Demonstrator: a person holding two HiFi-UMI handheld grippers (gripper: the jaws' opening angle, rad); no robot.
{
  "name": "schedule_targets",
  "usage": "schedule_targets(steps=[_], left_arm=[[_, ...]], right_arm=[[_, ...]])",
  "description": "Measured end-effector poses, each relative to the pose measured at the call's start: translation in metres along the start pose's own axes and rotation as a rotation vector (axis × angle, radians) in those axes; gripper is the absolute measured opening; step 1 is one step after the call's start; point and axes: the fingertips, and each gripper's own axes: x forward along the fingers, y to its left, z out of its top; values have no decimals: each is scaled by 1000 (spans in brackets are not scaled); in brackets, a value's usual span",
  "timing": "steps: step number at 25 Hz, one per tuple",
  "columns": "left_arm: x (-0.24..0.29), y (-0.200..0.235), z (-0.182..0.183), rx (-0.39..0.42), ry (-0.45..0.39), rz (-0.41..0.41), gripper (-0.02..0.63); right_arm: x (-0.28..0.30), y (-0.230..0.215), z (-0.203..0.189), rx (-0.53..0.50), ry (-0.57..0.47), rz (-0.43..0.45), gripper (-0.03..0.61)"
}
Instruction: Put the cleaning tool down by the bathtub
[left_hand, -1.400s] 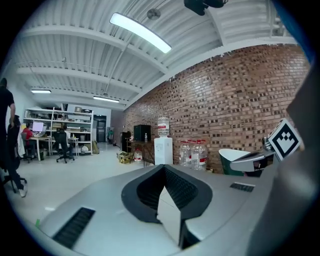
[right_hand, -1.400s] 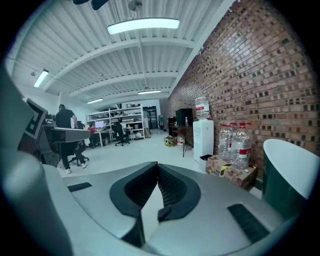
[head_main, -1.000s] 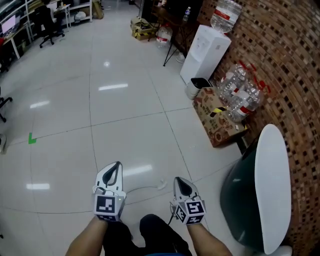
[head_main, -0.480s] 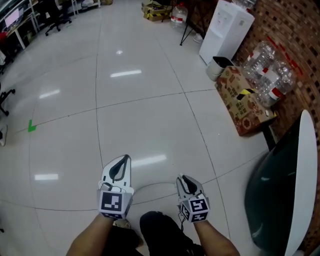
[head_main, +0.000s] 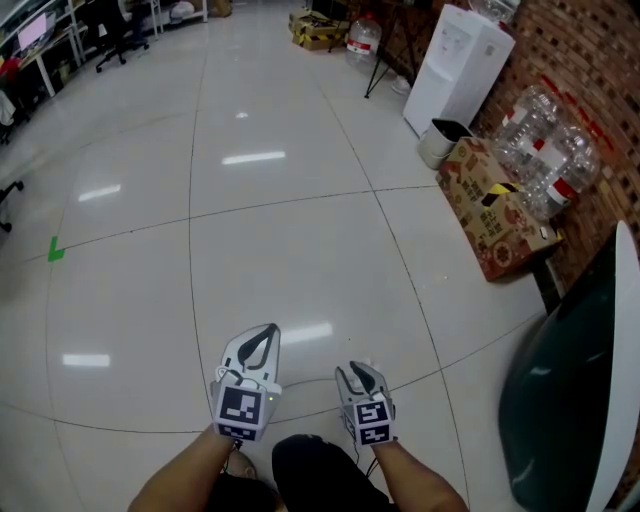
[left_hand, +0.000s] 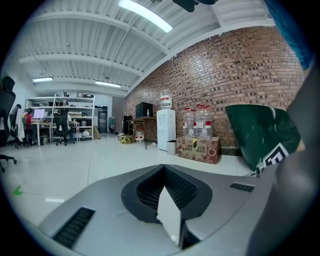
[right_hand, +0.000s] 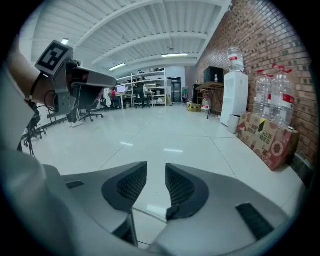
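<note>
Above the glossy tiled floor (head_main: 280, 230) near the dark green bathtub (head_main: 560, 400), the left claw (head_main: 266, 335) is closed and empty, while the right claw (head_main: 358, 372) has just been opening to a narrow, empty gap.

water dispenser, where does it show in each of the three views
Head view: the water dispenser is at the top right, against the brick wall.
Left gripper view: the water dispenser is near the middle, far off.
Right gripper view: the water dispenser is right of centre, in the upper half.
Shared landmark: the printed cardboard box on the floor along the same wall.
</note>
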Motion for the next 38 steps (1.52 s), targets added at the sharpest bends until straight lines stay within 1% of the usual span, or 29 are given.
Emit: schedule_targets(steps=[3,5,9,13,17,18,19,20,21,22,25,27,31,35,38], left_arm=[[10,-5,-24,-21,3,-8,6],[15,-8,-41,-11,19,-19,6],[18,-14,-67,48,45,-46,6],[16,-23,-90,51,66,-50,6],[10,-29,-104,66,98,-64,6],[8,-29,-106,69,104,-62,6],[6,-28,-107,68,106,-56,6],[4,-27,-108,65,106,-49,6],[3,-26,-109,62,106,-43,6],[2,-25,-110,61,109,-40,6],[2,-25,-115,74,126,-43,6],[3,-25,-117,79,131,-47,6],[5,-26,-117,84,135,-48,6],[5,-26,-116,95,138,-50,6],[1,-27,-118,93,140,-49,6]], right_arm=[[21,-4,-29,-38,37,22,153],[34,0,-48,-77,64,55,168],[58,6,-93,-195,142,122,179],[80,7,-147,-324,254,184,186],[95,11,-182,-466,352,239,186],[99,11,-189,-489,374,247,186],[103,10,-194,-487,393,245,186],[106,9,-197,-456,406,231,186],[109,8,-197,-396,415,208,186],[111,7,-197,-310,421,181,186],[111,10,-197,24,428,95,189],[110,5,-205,203,440,25,189],[111,-4,-221,463,470,-75,189],[116,-10,-232,772,470,-185,190],[119,-13,-247,958,458,-279,192]])
